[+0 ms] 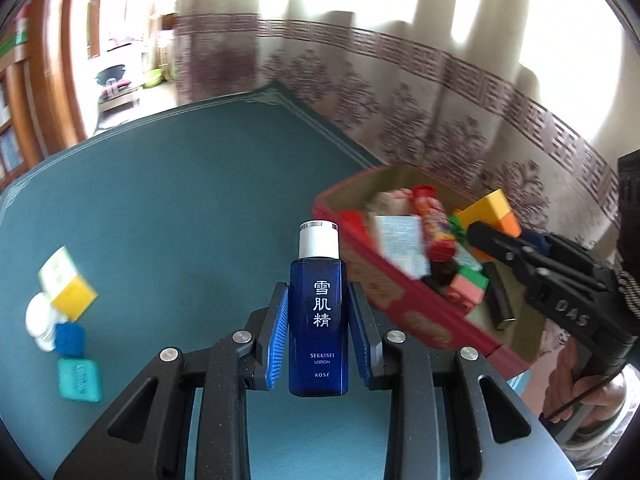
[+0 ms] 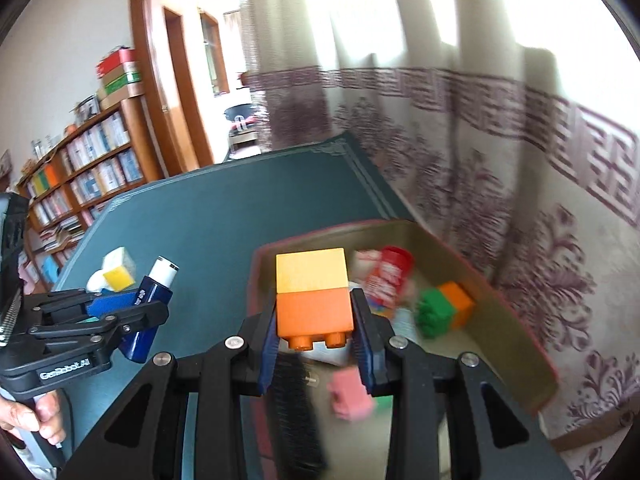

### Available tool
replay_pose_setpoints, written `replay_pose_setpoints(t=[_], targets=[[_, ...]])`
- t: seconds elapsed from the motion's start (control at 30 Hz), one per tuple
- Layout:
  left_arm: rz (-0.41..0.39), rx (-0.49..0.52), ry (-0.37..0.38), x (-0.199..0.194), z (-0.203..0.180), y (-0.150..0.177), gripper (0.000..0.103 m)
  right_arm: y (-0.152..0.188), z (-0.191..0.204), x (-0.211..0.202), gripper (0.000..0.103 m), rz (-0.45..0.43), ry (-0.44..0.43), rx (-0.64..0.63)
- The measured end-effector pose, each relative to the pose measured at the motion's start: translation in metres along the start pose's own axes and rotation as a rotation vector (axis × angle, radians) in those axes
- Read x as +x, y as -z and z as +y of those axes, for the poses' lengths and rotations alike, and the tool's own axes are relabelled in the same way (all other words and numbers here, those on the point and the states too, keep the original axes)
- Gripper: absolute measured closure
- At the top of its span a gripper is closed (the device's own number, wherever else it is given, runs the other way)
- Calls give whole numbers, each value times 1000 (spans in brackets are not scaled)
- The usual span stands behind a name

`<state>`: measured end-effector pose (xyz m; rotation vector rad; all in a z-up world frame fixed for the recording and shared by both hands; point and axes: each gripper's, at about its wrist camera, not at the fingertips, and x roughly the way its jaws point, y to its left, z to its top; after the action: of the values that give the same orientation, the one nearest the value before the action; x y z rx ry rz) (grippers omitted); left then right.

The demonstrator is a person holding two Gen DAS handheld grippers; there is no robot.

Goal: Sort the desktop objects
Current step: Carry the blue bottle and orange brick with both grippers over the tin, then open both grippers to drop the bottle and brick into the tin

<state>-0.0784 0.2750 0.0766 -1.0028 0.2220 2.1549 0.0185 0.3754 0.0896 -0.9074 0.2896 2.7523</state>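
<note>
My left gripper (image 1: 319, 320) is shut on a dark blue lotion bottle (image 1: 318, 312) with a white cap, held upright above the teal tabletop (image 1: 180, 208). It also shows in the right wrist view (image 2: 150, 300). My right gripper (image 2: 316, 332) is shut on a stacked yellow-and-orange block (image 2: 312, 296), held over the red box (image 2: 516, 320). In the left wrist view that block (image 1: 490, 208) and right gripper (image 1: 486, 240) hang above the same red box (image 1: 384, 292), which holds toy bricks, a red snack tube and packets.
At the table's left lie a yellow-and-white small box (image 1: 66, 284), white cotton pads (image 1: 38, 320), a blue block (image 1: 70, 340) and a teal packet (image 1: 79, 374). A patterned curtain (image 1: 420, 92) hangs behind the table. A bookshelf (image 2: 76, 184) stands far left.
</note>
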Motion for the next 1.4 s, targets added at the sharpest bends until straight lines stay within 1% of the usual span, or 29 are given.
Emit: replay_pose_setpoints(t=[0.1,0.23,0.37,0.53,0.73,0.77,0.8,0.83,0.87,0.9,0.93,1.0,1.1,1.2,1.23,1.27,1.3,1.37,1.4], targets=[[-4,32,27,4,-20,-6,71,6,-20,0,67,17,22,39],[-3,70,66,12,-45,-15,71,8,-35,-3,67,12,40,49],[11,96,88,26,-63,-20,71,10,-44,-6,66,11,63,52],[10,99,118,33,-75,-23,71,12,-52,-6,66,21,66,63],[12,93,161,34,-80,-24,71,12,-59,-6,66,25,75,87],[13,89,166,34,-79,-24,66,12,-59,-6,66,27,74,91],[11,82,167,33,-78,-24,56,12,-60,-5,66,28,75,91],[3,75,163,32,-77,-24,51,12,-60,-5,63,28,77,91],[-10,71,153,31,-75,-24,44,11,-60,-5,53,29,78,94],[-27,71,138,28,-73,-23,42,11,-60,-5,37,26,80,99],[-39,74,120,25,-72,-24,41,11,-60,-6,34,19,85,101],[-57,81,80,22,-69,-23,41,10,-58,-10,34,-1,108,87],[-69,84,38,18,-63,-23,41,10,-56,-11,34,-11,112,79],[-63,67,26,16,-55,-20,40,10,-54,-10,34,-8,110,80],[-60,58,23,16,-51,-18,38,10,-54,-10,34,-8,109,82],[-56,52,23,17,-49,-18,34,10,-54,-9,33,-9,108,82],[-54,43,19,17,-45,-17,32,10,-53,-10,31,-11,108,83],[-48,21,13,17,-39,-14,32,10,-52,-12,26,-22,113,82],[-45,12,11,17,-36,-13,32,9,-50,-13,25,-29,117,79]])
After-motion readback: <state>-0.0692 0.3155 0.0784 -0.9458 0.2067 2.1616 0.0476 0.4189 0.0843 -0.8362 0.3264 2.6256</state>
